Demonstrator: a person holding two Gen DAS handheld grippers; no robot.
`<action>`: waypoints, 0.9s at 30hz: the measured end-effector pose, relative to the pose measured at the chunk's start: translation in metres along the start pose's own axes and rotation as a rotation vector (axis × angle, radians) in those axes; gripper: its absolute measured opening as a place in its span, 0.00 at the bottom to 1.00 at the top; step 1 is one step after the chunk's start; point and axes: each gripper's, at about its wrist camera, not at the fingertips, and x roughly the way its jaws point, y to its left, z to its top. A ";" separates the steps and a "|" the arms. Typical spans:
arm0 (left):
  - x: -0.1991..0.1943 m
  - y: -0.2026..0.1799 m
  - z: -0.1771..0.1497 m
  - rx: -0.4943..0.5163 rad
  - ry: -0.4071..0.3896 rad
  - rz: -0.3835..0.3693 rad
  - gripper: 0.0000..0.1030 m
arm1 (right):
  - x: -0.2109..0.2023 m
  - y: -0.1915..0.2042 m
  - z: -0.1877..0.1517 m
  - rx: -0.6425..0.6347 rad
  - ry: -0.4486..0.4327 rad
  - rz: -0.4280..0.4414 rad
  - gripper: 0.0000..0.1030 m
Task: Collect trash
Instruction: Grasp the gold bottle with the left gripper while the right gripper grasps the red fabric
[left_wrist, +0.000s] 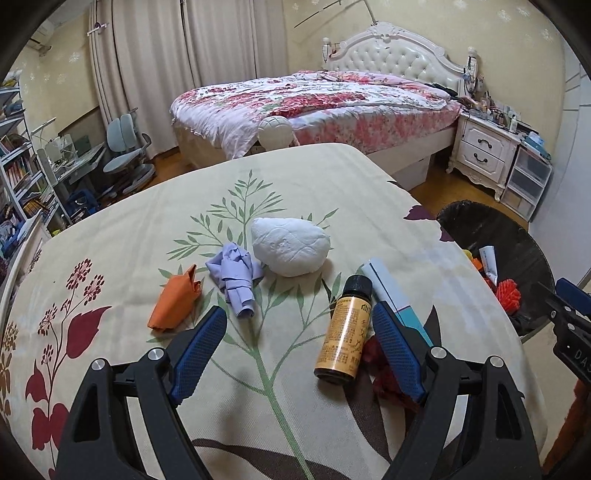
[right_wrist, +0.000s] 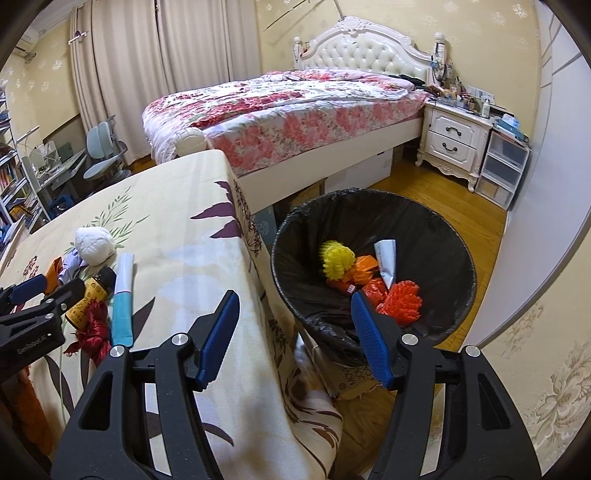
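Left wrist view
Left tool (left_wrist: 299, 314): released, blue pads wide apart, nothing between them, low over the bench (left_wrist: 122, 236) with its leaf-print cloth.
Trash on bench: amber glass bottle with black cap (left_wrist: 345, 328) lying just inside the right pad; white-and-teal flat tube (left_wrist: 391, 291) beside it on the right; white crumpled tissue ball (left_wrist: 290, 245) farther off; lilac crumpled paper (left_wrist: 236, 278) and orange folded paper (left_wrist: 173, 302) to the left.

Right wrist view
Right tool (right_wrist: 293, 308): released, holding nothing, above the bench's right edge.
Black-lined round trash bin (right_wrist: 436, 229): on the floor right of the bench, holding yellow, orange and red scraps.
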 end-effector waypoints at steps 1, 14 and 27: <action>0.003 -0.002 0.001 0.007 0.003 -0.005 0.75 | 0.000 0.002 0.001 -0.002 0.000 0.005 0.60; 0.014 -0.009 -0.003 0.032 0.076 -0.121 0.27 | 0.006 0.018 0.001 -0.026 0.014 0.041 0.60; -0.026 0.014 -0.016 0.001 0.022 -0.116 0.27 | -0.003 0.042 -0.005 -0.079 0.009 0.076 0.60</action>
